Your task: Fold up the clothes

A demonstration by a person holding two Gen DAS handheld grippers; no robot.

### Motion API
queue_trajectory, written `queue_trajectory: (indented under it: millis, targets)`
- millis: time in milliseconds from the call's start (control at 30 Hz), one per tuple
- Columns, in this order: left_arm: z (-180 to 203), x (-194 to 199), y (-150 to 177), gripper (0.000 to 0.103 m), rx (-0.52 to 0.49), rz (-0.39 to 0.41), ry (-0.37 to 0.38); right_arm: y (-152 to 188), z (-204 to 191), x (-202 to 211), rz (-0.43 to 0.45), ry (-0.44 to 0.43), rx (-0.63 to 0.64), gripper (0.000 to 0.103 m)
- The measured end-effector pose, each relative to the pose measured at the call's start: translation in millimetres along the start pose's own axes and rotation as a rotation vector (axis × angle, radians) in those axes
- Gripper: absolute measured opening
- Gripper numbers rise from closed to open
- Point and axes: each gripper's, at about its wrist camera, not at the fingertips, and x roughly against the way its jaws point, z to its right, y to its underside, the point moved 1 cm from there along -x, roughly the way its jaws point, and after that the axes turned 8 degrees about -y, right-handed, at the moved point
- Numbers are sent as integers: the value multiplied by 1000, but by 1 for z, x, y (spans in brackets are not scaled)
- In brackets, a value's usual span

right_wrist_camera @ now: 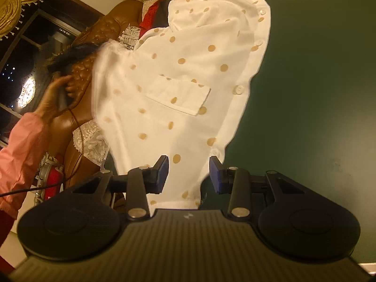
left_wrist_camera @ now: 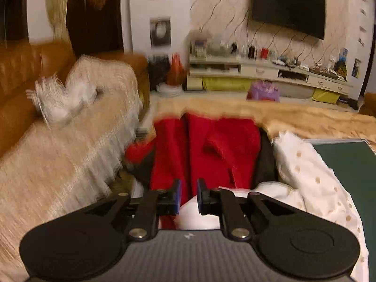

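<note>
Green desk carries a dotted white shirt, at twelve o'clock from the half-open, empty right tongs; left tongs narrowly parted, empty.

Shirt lies on mat, beside jacket.

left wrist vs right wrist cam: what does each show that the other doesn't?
Left wrist only: the TV on the wall, the cluttered TV shelf, the left hand-held gripper with a narrow gap between its pads and nothing in it.

Right wrist only: the shirt's chest pocket, a hand in a pink sleeve, the right hand-held gripper open over the shirt hem.

Both: the white polka-dot shirt, the red garment, the green surface, the brown sofa.
</note>
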Motion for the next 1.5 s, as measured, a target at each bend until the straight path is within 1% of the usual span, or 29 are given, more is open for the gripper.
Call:
queue_trajectory:
  millis: [33,67,100,133,167,267,333,367,400,500,567,633,733,833,900,933,967,1000,1033,1067,1100,1167,1200,1233,1267,1300,1333,1433,1500]
  targets:
    - [0,-7,8,18,13,-16,11,-1,0,-2,-5,0,5,45]
    - [0,-13,16,28,22,-31,28,-3,0,-5,-12,1,9,45]
    - [0,-16,22,35,29,-38,44,-6,0,-7,-18,3,14,45]
    - [-1,-17,27,52,33,-35,59,-10,0,-9,-28,5,22,45]
    - [-2,-18,32,66,37,-30,73,-17,-2,-11,-35,19,44,45]
    - [-8,-14,42,83,23,-1,114,-39,-9,-15,-54,53,115,45]
    - [-10,-18,45,89,-7,-7,92,-59,-18,-20,-61,77,180,45]
    - [-13,-19,46,89,-16,-12,71,-70,-24,-24,-65,93,217,45]
    - [-15,-22,47,89,-14,-22,57,-81,-30,-27,-69,109,254,45]
    - [-17,-31,52,89,-10,-44,61,-123,-48,-50,-92,180,358,45]
    - [-12,-37,53,89,-29,-47,56,-158,-62,-70,-80,246,435,45]
    - [-7,-42,52,89,-46,-43,61,-200,-79,-95,-61,285,474,45]
    - [-1,-43,50,89,-62,-15,84,-256,-98,-136,-56,300,499,44]
    - [2,-49,46,89,-74,-11,98,-298,-109,-181,-79,328,483,44]
    - [7,-56,45,86,-93,-25,112,-314,-107,-207,-96,354,454,44]
    - [10,-59,45,80,-106,-33,118,-319,-106,-220,-113,377,440,44]
    - [12,-60,46,65,-115,-39,123,-322,-104,-232,-127,407,430,44]
    - [14,-61,47,57,-122,-44,129,-323,-100,-244,-145,444,424,44]
    - [16,-62,48,44,-130,-50,134,-323,-98,-255,-167,477,426,44]
    - [18,-61,50,34,-137,-52,132,-322,-96,-264,-182,502,428,44]
    - [19,-60,52,30,-144,-55,129,-320,-94,-272,-197,527,431,44]
    - [20,-52,56,19,-141,-38,118,-317,-90,-284,-206,620,472,44]
    - [20,-45,57,18,-136,-20,116,-316,-88,-291,-211,666,493,44]
    - [21,-38,59,17,-132,-3,113,-315,-85,-293,-202,699,520,44]
    - [23,-28,61,16,-131,21,111,-315,-80,-289,-193,708,518,35]
    - [25,-17,64,16,-131,47,110,-317,-75,-282,-176,696,491,23]
    - [27,-7,67,16,-132,65,106,-321,-69,-271,-156,675,450,7]
    - [33,15,73,15,-136,109,121,-337,-50,-227,-58,571,319,7]
    - [37,19,72,15,-141,119,129,-349,-38,-198,-2,515,240,6]
